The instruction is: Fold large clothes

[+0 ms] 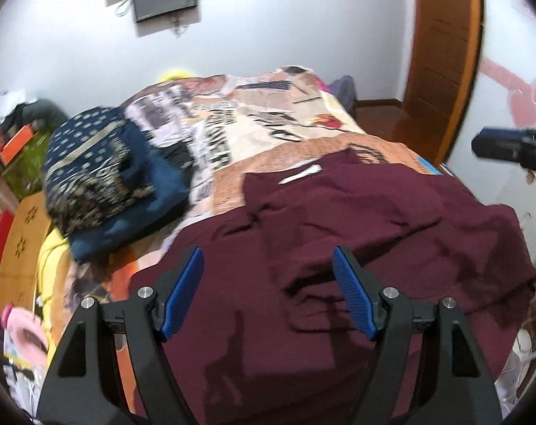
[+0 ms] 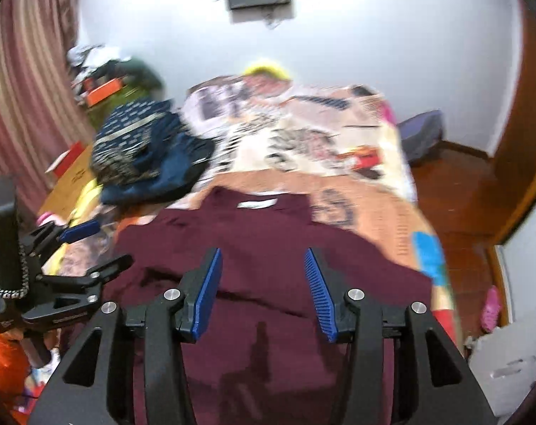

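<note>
- Maroon garment (image 1: 339, 248) spread over near end of bed (image 1: 268, 113), wrinkled, collar end away from cameras; white neck label (image 1: 300, 175) visible, no fold yet apparent.
- Left gripper (image 1: 268, 283) above garment's near half, jaws released, nothing between them.
- Right gripper (image 2: 261, 283) likewise above garment, jaws parted and empty.
- Blue patterned clothes (image 1: 90, 177) heaped at bed's left side, well apart from garment; whether folded or waiting, not determinable.
- Judged stage: early; garment laid out but unsmoothed, all folds judged outstanding.
- Writing: large dark lettering printed on bedcover (image 2: 303, 148), blurred and unreadable; neck label too small to read; embossed marking on left gripper body in right view, illegible.
</note>
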`<move>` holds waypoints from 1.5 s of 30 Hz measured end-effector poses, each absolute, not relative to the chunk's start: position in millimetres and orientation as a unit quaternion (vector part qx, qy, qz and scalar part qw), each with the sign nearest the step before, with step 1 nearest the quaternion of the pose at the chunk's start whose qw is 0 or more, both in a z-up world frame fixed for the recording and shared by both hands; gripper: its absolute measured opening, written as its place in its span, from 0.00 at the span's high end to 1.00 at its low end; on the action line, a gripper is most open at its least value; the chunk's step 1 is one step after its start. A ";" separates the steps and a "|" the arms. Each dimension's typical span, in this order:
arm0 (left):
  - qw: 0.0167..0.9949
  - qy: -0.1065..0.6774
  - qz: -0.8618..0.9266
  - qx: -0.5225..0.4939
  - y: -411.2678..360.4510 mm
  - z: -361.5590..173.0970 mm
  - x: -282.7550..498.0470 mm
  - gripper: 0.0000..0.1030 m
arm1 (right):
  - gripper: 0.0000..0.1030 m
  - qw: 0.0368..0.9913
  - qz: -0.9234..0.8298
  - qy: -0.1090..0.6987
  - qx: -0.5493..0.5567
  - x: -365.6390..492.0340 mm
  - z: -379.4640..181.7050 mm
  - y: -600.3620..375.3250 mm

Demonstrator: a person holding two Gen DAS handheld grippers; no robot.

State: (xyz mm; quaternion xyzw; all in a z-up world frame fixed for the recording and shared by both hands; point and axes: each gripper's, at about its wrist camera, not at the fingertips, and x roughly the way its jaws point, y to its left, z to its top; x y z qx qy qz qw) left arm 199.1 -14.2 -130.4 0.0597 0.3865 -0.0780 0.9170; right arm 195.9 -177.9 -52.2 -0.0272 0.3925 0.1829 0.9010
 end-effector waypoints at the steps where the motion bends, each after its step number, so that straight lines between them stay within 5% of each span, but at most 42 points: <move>1: 0.916 0.386 -0.083 0.066 -19.7 -131.4 200.9 0.27 | 0.56 0.906 0.168 0.388 -0.031 195.0 -51.6 -187.5; 12: 0.870 0.448 -0.139 0.150 -98.1 -182.3 243.4 0.24 | 0.56 0.913 0.051 0.401 -0.055 192.4 -76.6 -267.4; 18: 0.862 0.459 -0.147 0.159 -116.3 -196.9 258.9 0.30 | 0.56 0.904 0.031 0.426 -0.010 188.1 -93.6 -299.0; 21: 0.865 0.461 -0.149 0.131 -113.1 -197.7 268.1 0.38 | 0.56 0.901 0.029 0.432 0.006 181.9 -99.7 -306.2; 26: 0.872 0.463 -0.146 0.067 -92.4 -190.1 284.4 0.79 | 0.56 0.894 0.036 0.447 0.025 178.4 -112.0 -307.6; 29: 0.879 0.451 -0.151 0.009 -69.1 -172.6 286.7 0.87 | 0.56 0.889 0.036 0.455 0.030 178.3 -118.5 -306.1; 38: 0.929 0.354 -0.085 -0.061 22.4 -96.4 259.0 0.95 | 0.56 0.885 0.034 0.462 0.056 183.5 -122.3 -305.8; 45: 0.935 0.335 -0.033 -0.107 90.2 -86.2 224.6 0.96 | 0.56 0.879 0.038 0.472 0.055 189.6 -128.7 -293.3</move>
